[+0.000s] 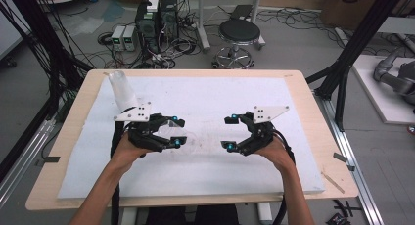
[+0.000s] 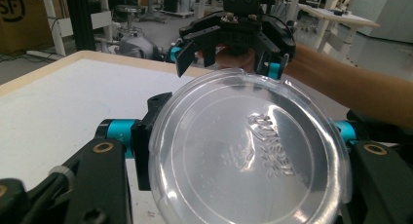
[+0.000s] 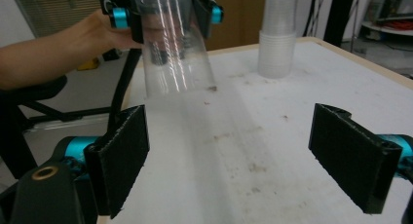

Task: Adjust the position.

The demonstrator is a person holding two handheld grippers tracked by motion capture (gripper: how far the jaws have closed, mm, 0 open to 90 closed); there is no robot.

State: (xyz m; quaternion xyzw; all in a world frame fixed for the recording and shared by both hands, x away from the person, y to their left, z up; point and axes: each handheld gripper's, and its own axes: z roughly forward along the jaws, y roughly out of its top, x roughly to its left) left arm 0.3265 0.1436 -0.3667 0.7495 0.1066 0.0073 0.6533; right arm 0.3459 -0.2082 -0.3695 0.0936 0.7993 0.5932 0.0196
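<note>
The clear plastic cup with its round transparent lid (image 2: 248,151) sits clamped between the jaws of your left gripper (image 1: 177,132), lifted above the white foam mat (image 1: 205,95). Facing it, your right gripper (image 1: 229,132) stands spread apart, holding nothing. A stack of clear cups (image 1: 122,92) rests at the mat's far left.

Readable text is sparse. Raised lettering is moulded into the bottom of the clear cup (image 2: 248,151) in the left gripper view, seen mirrored and upside down, not legible. A cardboard box (image 2: 19,19) at the top left corner of that view carries large black letters, roughly "SF" with a curved stroke, cut off by the frame. Nothing else can be read.
</note>
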